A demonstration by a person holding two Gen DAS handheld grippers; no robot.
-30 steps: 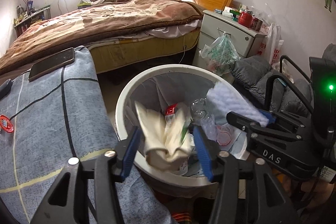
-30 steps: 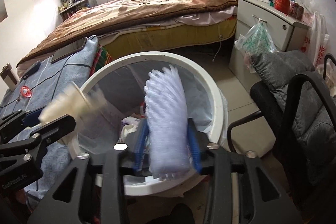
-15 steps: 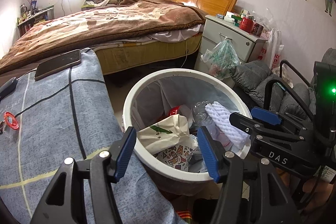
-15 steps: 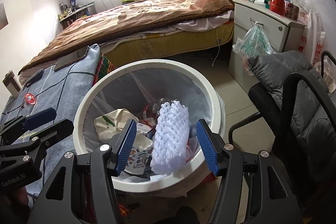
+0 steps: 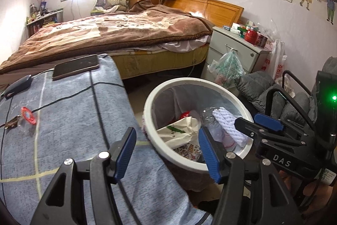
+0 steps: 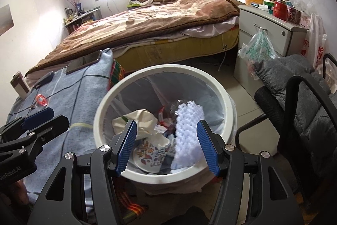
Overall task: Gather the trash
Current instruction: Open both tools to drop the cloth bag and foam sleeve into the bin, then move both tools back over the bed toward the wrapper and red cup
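- Bedroom floor beside bed: white bin (image 6: 228, 107), lined, part full.
- Left gripper (image 5: 166, 153): released, empty; crumpled cream paper (image 5: 179, 133), held a second ago, now lies in bin.
- Right gripper (image 6: 166, 149): jaws just opened, empty; white foam net (image 6: 187, 130) dropped inside.
- Judgement: both pieces binned; red ring (image 5: 27, 115) on blue cloth (image 5: 73, 115) possibly next.

White bin (image 6: 223, 102), grey liner. In it: white foam net (image 6: 187, 132) at 3 o'clock, cream bag (image 6: 143, 119) at 10, multicolour-print cup (image 6: 151, 153) at 6. Blue-grey cloth (image 5: 69, 119) with black and cream lines. Blue pads (image 5: 124, 153), black tongs (image 5: 166, 153). Brown blanket (image 5: 109, 31).
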